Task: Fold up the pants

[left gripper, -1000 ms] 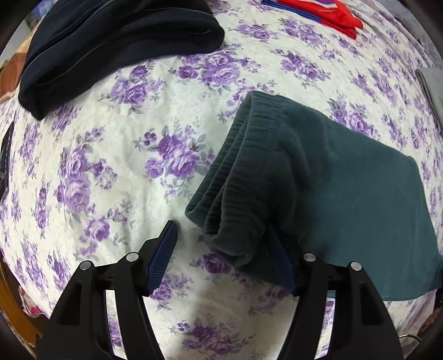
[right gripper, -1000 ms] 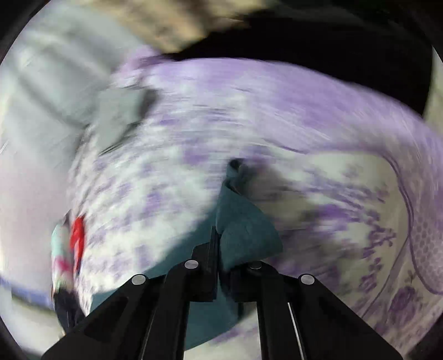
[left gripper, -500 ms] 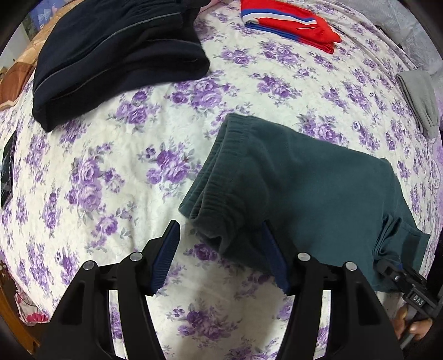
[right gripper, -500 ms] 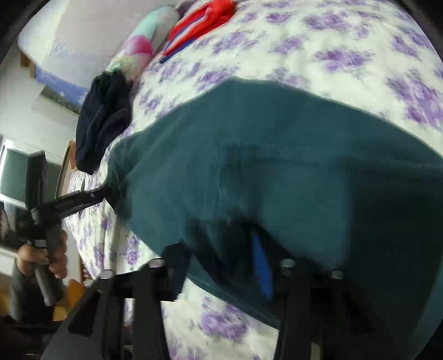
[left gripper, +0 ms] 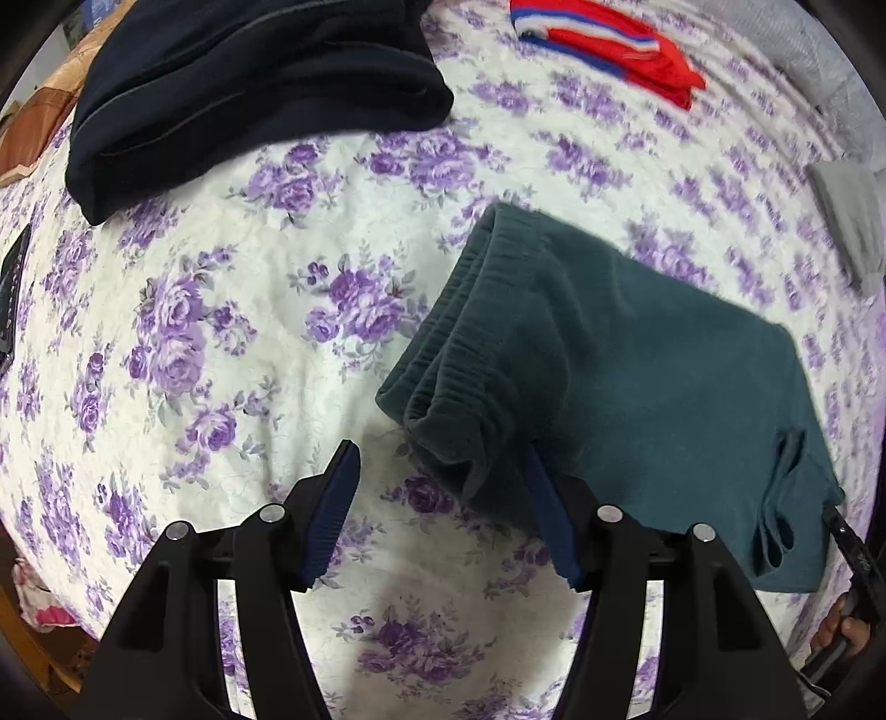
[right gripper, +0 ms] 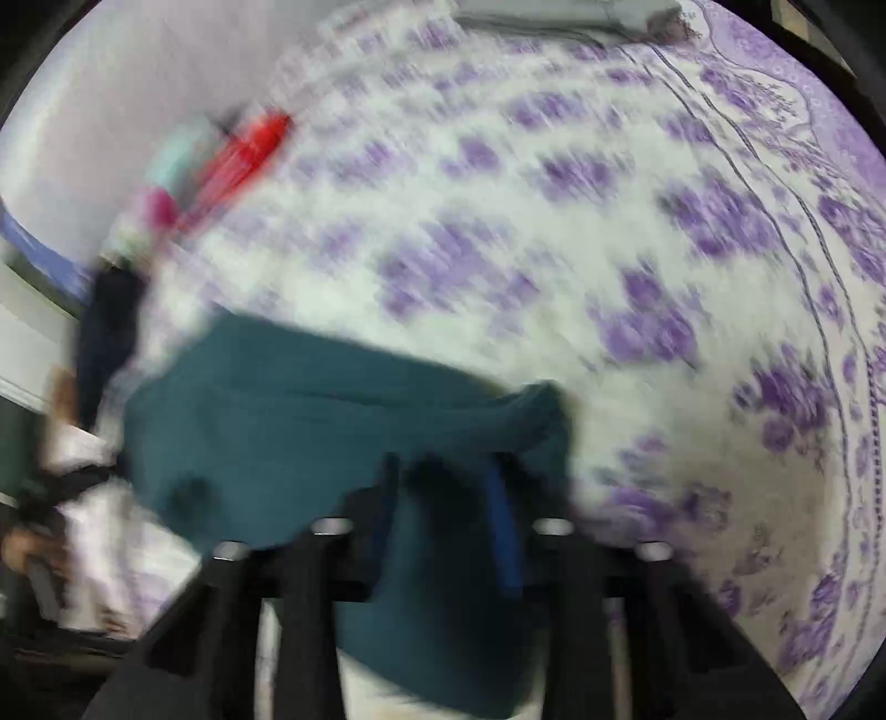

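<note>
The dark teal pants (left gripper: 637, 376) lie folded on the floral bedsheet (left gripper: 232, 343), waistband end toward my left gripper. My left gripper (left gripper: 443, 498) is open, its right blue pad against the near waistband corner, nothing held. In the blurred right wrist view the pants (right gripper: 310, 410) lie under and between the fingers of my right gripper (right gripper: 443, 498), which is open over the cloth. The right gripper's tip (left gripper: 847, 543) shows at the pants' far corner.
A dark navy garment (left gripper: 243, 83) lies at the upper left. A folded red, white and blue garment (left gripper: 609, 50) lies at the top. A grey garment (left gripper: 847, 216) lies at the right edge. A dark flat object (left gripper: 14, 293) lies at the left edge.
My right gripper has opened and let go of the teal cloth, and its view swung across the bed. The pants now lie folded flat. My left gripper stayed open and shifted slightly.
</note>
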Demonstrator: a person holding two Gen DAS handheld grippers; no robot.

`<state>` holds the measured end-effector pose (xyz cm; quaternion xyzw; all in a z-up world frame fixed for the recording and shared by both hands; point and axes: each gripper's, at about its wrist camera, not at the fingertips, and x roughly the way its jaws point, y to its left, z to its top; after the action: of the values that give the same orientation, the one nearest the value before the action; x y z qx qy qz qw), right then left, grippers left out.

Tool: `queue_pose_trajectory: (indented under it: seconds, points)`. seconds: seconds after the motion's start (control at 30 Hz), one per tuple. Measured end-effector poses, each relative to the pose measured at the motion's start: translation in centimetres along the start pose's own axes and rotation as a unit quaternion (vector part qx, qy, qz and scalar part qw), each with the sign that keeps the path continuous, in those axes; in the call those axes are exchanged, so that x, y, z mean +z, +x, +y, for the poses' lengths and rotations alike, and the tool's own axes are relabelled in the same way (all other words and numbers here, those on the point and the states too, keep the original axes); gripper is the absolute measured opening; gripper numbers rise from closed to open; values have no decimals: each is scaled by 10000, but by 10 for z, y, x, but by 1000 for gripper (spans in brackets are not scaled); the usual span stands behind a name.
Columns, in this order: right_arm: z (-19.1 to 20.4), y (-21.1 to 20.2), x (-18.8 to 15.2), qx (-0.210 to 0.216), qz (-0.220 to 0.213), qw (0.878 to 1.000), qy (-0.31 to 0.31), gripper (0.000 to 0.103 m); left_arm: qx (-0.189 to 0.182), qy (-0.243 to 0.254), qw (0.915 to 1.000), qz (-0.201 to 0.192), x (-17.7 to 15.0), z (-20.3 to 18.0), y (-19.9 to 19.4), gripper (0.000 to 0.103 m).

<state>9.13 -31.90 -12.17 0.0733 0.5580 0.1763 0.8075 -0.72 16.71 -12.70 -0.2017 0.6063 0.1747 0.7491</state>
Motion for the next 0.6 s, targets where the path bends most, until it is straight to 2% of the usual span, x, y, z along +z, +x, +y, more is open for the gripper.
queue_pose_trajectory:
  seconds: [0.03, 0.1, 0.17, 0.27, 0.37, 0.43, 0.53, 0.6]
  points:
    - [1, -7, 1, 111, -122, 9998, 63, 20, 60, 19, 10000, 29, 0, -1, 0, 59]
    - [5, -22, 2, 439, -307, 9985, 127, 20, -14, 38, 10000, -75, 1, -5, -11, 59]
    - [13, -38, 3, 583, -486, 9971, -80, 20, -75, 182, 9995, -251, 1, -16, -26, 59]
    - [23, -40, 6, 741, -466, 9955, -372, 20, -537, 758, 9944, -514, -4, -53, -51, 59]
    - [15, -32, 11, 589, -331, 9975, -182, 20, -1217, 1428, 9816, -363, -17, -105, -56, 60]
    - [8, -30, 11, 599, -372, 9975, 31, 20, -1501, 1854, 9710, -173, -29, -143, -50, 60]
    - [-9, -26, 13, 589, -437, 9967, 343, 24, -1633, 2510, 9541, 88, -50, -194, -31, 60]
    - [-27, -16, 15, 671, -425, 9943, 717, 24, -1573, 2715, 9488, 351, -58, -214, -9, 60]
